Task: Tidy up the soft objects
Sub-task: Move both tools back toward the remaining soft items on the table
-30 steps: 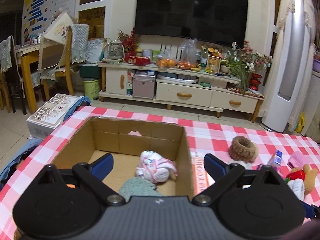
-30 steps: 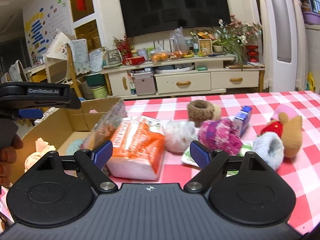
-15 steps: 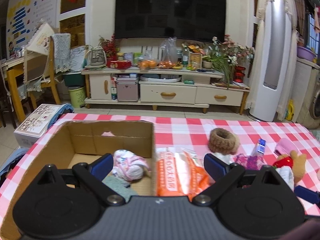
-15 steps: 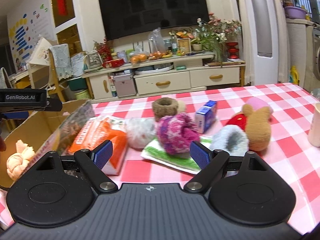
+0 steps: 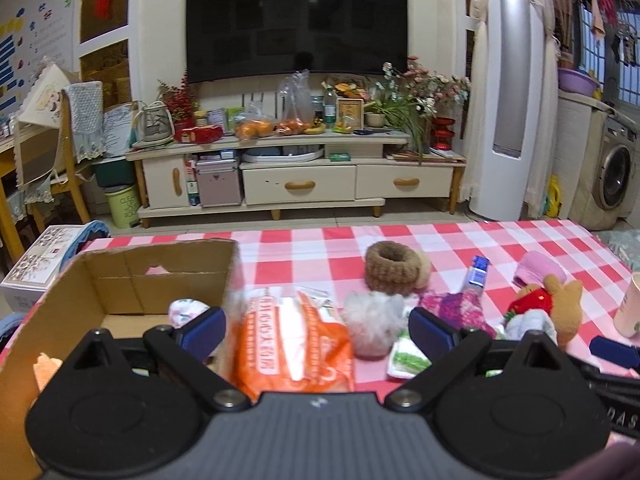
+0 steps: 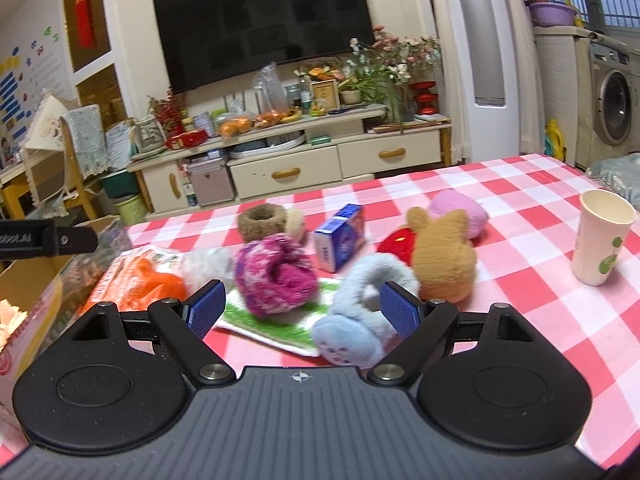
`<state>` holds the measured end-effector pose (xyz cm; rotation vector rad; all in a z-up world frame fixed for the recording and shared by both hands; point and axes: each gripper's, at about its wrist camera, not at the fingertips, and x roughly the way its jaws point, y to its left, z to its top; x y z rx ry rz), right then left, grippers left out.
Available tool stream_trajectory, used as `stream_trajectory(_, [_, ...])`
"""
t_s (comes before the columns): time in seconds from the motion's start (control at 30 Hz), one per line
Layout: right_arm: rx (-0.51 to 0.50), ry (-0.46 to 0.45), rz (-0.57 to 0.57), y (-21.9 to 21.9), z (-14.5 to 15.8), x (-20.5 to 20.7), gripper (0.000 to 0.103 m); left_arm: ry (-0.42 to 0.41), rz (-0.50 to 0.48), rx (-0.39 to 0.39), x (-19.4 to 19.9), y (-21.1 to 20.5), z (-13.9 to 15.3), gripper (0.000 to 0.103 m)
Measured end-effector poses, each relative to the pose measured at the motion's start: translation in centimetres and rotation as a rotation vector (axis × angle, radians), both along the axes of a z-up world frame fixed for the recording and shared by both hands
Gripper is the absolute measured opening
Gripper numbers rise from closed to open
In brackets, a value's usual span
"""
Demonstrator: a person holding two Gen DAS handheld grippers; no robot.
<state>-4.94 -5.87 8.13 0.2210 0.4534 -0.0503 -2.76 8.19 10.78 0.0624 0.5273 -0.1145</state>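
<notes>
Both tools hang over a table in a red-and-white checked cloth (image 6: 540, 240). In the left wrist view the left gripper (image 5: 316, 330) has its blue pads spread wide with nothing held; between them, low in the middle of the frame, lies an orange plastic packet (image 5: 292, 344), with a fluffy grey-white ball (image 5: 372, 318) just right of it. At lower left stands the cardboard box (image 5: 120, 276), a pale patterned soft bundle (image 5: 184, 312) inside near its right wall. In the right wrist view the right gripper (image 6: 302, 312) is likewise spread and empty — the magenta knitted piece (image 6: 272, 280) sits on a green-and-white flat pack (image 6: 276, 328) between the pads, and the light blue plush earmuffs (image 6: 360, 312) lie by the right pad. Behind, right of centre, stands a brown plush toy (image 6: 444, 256), touching a pink soft thing (image 6: 464, 208); a blue carton (image 6: 340, 236) and a brown knitted ring (image 6: 262, 220) sit mid-frame, a paper cup (image 6: 600, 240) at far right.
</notes>
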Motion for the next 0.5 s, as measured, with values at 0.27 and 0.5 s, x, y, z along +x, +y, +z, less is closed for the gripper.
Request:
stream_trajectory(0.27, [0.022, -0.005, -0.096, -2.6, -0.5, 0.0, 0.103, 0.017, -0.091, 0.028, -0.7, -3.2, -1.1, 0.098])
stream_trajectory(0.5, [0.128, 0.0, -0.164, -6.5, -1.7, 0.6, 0.103, 0.027, -0.218, 0.081, -1.8, -6.9, -2.4, 0.098])
